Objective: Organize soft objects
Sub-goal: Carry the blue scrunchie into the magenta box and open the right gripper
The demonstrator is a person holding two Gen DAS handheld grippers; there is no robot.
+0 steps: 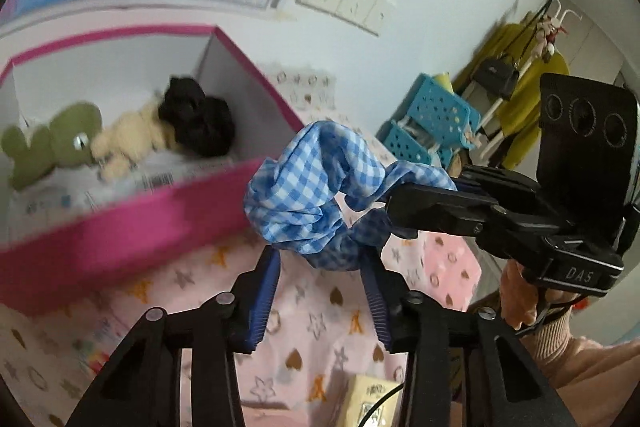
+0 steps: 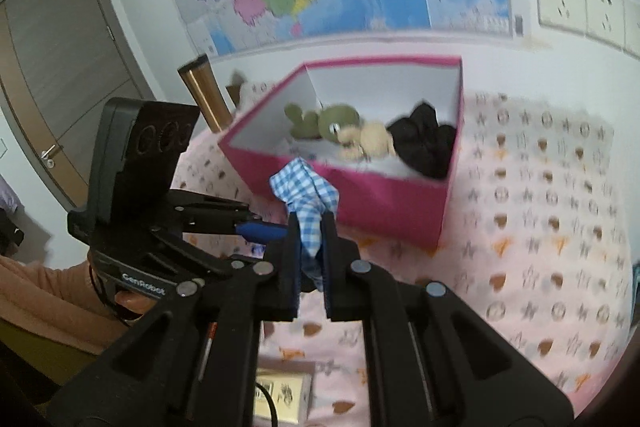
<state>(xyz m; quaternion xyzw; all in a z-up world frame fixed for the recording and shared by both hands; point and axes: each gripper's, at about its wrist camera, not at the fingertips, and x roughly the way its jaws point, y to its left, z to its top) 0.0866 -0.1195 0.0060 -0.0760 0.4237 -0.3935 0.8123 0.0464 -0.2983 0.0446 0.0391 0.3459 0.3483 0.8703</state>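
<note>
Right wrist view: a pink patterned blanket (image 2: 540, 227) covers the work surface, and on it stands the open pink box (image 2: 400, 203), the store for the soft items. Inside lie a green plush toy (image 2: 332, 119), a cream plush toy (image 2: 374, 141) and a black fabric bundle (image 2: 424, 143). The right gripper (image 2: 310, 247) is clamped shut on a fold of the blue gingham scrunchie (image 2: 306, 193), which is held in the air just in front of the box's near wall and not yet over the opening. In the left wrist view, the left gripper (image 1: 324, 263) has its jaws parted on either side of the scrunchie's (image 1: 316, 187) lower edge; whether its pads press the cloth cannot be told. The step in hand appears to be the carry of the scrunchie to the box. The next move probably calls for clearing the near wall, bringing the scrunchie above the free floor beside the toys, then parting the right jaws.
</note>
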